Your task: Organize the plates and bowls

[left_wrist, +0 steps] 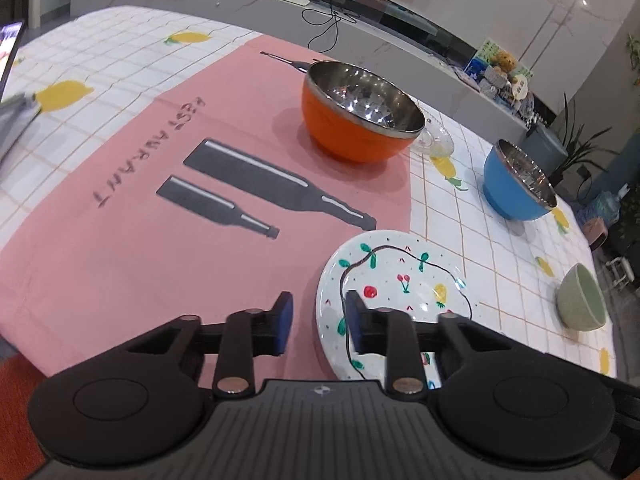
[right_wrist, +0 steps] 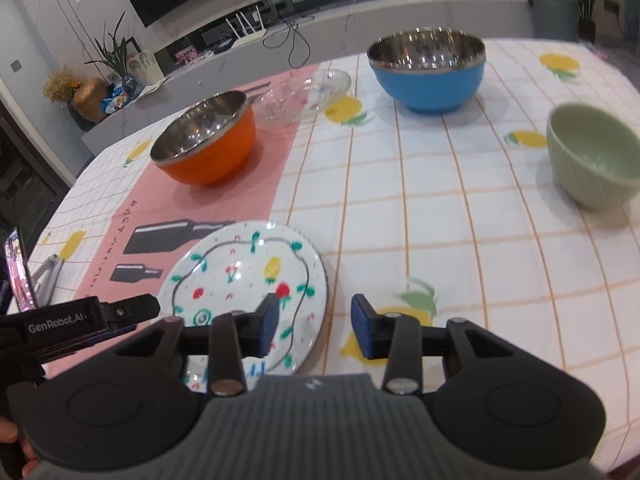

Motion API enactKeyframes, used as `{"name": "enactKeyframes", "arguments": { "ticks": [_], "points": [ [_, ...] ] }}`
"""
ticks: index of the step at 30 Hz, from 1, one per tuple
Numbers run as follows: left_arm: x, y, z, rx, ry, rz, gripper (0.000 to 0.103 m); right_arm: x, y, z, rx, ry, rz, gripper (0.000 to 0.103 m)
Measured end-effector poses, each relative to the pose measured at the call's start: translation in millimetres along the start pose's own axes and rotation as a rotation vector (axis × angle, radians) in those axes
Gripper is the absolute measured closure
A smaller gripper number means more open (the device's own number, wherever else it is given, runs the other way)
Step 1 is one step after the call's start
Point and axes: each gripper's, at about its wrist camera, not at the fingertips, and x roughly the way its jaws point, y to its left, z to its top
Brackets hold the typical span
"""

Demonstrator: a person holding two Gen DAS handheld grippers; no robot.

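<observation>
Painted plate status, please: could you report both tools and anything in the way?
Left tool and right tool open, straddling opposite edges of painted plate. Plate flat on table, not gripped. Nothing in the way.

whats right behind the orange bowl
A clear glass dish sits just behind the orange bowl, partly on the pink mat. In the left wrist view the bowl covers most of it; whether they touch is unclear.

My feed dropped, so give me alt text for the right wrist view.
The right gripper hangs open over the right edge of a painted fruit plate, holding nothing. Beyond on the checked tablecloth stand an orange bowl, a blue bowl, a green bowl and a clear glass dish.
</observation>
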Motion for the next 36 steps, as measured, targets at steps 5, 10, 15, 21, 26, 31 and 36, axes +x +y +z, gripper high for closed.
{"name": "enactKeyframes", "arguments": {
  "ticks": [5, 10, 15, 21, 26, 31, 36],
  "points": [
    [1, 3, -3, -0.018, 0.011, -0.03, 0.091, -3, -1, -5, 0.01, 0.015, 0.035, 0.088],
    [4, -1, -4, 0.0, 0.011, -0.022, 0.095, -3, 0, -6, 0.002, 0.016, 0.029, 0.101],
    [4, -1, -6, 0.002, 0.013, -0.022, 0.095, 0, -5, -5, 0.019, 0.016, 0.023, 0.103],
    [-12, -8, -3, 0.069, -0.074, 0.008, 0.084, -8, -8, -3, 0.023, -0.015, 0.033, 0.098],
    [-24, -25, 11, 0.134, -0.105, -0.021, 0.079, -19, -16, 5, 0.054, -0.055, 0.027, 0.098],
    [-24, -46, 24, 0.164, -0.093, -0.083, 0.079, -30, -24, 15, 0.091, -0.089, 0.027, 0.086],
    [-15, -67, 38, 0.184, -0.088, -0.119, 0.073, -37, -29, 30, 0.114, -0.123, 0.042, 0.077]
  ]
}}
